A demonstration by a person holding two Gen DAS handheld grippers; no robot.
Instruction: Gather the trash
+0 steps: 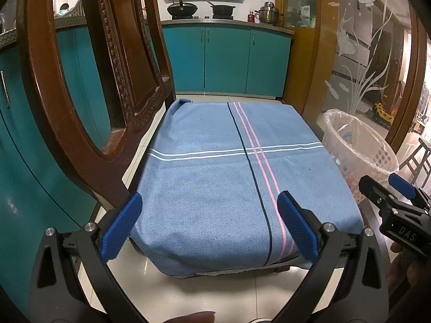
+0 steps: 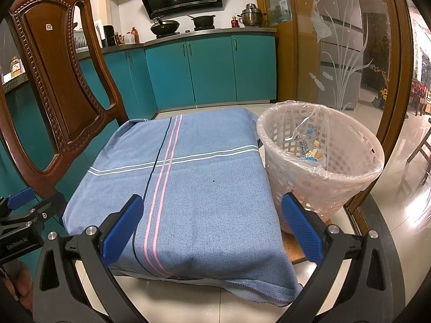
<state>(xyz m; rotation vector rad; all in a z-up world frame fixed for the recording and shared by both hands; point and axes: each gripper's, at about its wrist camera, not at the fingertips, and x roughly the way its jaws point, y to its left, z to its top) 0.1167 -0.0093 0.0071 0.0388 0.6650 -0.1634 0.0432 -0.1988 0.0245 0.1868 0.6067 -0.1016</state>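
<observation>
Both my grippers hang low over the near edge of the seat, and nothing is caught in either one. My left gripper has its jaws spread wide, blue pads apart with bare cloth showing between them. My right gripper is the same, jaws spread and gripping nothing. From the left wrist view I can see the right gripper's black body off at the right edge, and from the right wrist view the left one peeks in at the left edge.

Ahead of me lies the blue cloth, draped over the chair seat, crossed by pink, dark and white stripes. No trash shows on it, only a tiny dark speck near the middle. Left of it rises the carved wooden chair back.

Just beside the cloth on the right stands the white lattice bin, lined with a clear plastic bag. Down inside it I can make out the trash: printed wrappers, blue and white with yellow bits.

Far beyond, teal cabinets run under a worktop with pots on the stove.
</observation>
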